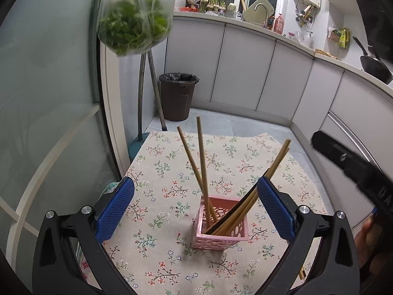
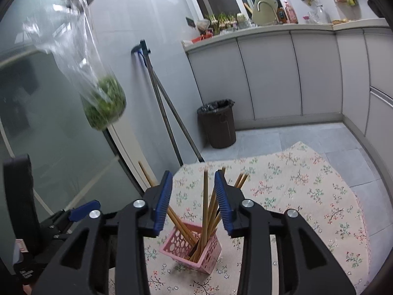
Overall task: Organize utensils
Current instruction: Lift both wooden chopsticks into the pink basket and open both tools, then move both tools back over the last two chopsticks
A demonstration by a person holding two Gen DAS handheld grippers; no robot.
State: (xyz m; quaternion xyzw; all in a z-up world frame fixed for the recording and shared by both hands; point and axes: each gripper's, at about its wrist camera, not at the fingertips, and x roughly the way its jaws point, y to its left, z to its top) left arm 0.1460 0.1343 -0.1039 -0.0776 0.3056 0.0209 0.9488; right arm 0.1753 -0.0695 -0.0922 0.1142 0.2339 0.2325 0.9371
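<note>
A pink perforated holder (image 1: pixel 219 229) stands on the floral tablecloth (image 1: pixel 159 172) with several wooden chopsticks (image 1: pixel 202 162) and one dark one leaning in it. My left gripper (image 1: pixel 196 209) is open and empty, its blue pads either side of the holder, above and near it. In the right wrist view the holder (image 2: pixel 196 248) stands below my right gripper (image 2: pixel 192 199), which is open. One upright chopstick (image 2: pixel 205 196) shows between its pads without touching them. The right gripper's body (image 1: pixel 353 169) shows at the right of the left wrist view.
A clear bag of greens (image 1: pixel 133 24) hangs at the upper left by a glass door (image 1: pixel 49 98). A brown trash bin (image 1: pixel 178 95) and leaning poles (image 1: pixel 157 91) stand on the floor beyond the table. Grey cabinets (image 1: pixel 245 73) run along the back and right.
</note>
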